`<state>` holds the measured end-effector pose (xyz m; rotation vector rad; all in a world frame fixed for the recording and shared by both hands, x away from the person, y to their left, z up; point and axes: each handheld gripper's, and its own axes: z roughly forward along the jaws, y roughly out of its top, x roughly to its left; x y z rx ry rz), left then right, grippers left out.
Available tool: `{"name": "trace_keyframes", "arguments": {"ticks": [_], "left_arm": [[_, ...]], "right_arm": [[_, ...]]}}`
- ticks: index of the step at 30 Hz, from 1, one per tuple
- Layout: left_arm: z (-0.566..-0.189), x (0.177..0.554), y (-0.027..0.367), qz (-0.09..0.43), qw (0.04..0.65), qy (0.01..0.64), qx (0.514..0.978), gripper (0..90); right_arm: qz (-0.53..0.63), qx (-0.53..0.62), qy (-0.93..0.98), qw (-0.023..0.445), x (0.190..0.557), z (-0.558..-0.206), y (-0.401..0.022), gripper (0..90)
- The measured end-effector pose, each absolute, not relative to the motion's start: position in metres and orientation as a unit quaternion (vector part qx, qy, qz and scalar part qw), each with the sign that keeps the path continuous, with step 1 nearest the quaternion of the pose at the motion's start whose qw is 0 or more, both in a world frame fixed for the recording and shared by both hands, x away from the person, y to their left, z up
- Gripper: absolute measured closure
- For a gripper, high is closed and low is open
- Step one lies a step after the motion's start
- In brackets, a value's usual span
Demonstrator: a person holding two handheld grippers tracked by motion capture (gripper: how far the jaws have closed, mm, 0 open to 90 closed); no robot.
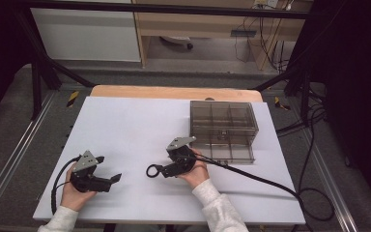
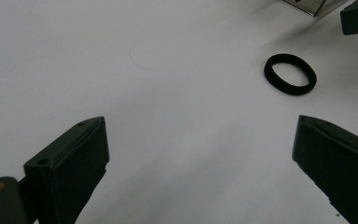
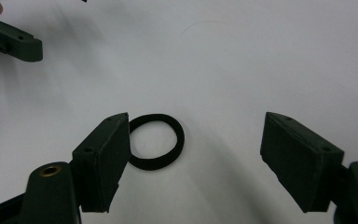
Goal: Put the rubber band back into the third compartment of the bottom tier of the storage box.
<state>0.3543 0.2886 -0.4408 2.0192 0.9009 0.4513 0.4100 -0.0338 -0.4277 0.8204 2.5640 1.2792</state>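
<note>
My right gripper lies low over the white tabletop, a little right of the middle and toward the near edge, its jaws apart with nothing clamped. Between them, close against one jaw, lies a black rubber ring, flat on the surface; in the right gripper view it looks to be just touching that jaw, though I cannot be sure of contact. The other jaw stands well clear of it. In the high view the ring sits right at the gripper's tips.

My left gripper rests near the near left corner, jaws wide apart and holding nothing, pointing across toward the ring, which lies well ahead of it on bare tabletop.

Behind my right hand, toward the far right part of the tabletop, stands a clear smoky plastic box split into compartments. A black cable trails from the right gripper off toward the right edge.
</note>
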Motion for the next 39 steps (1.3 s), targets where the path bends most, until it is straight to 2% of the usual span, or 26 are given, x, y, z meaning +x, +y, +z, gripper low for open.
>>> {"name": "trace_keyframes", "arguments": {"ticks": [19,39], "left_arm": [[-0.441,0.354,0.288,0.181,0.428,0.36,0.809,3.4],[-0.441,0.354,0.288,0.181,0.428,0.36,0.809,3.4]], "right_arm": [[0.416,0.284,0.861,0.069,0.414,-0.439,-0.027,46.1],[0.394,0.282,0.873,0.063,0.417,-0.447,-0.016,63.6]]}}
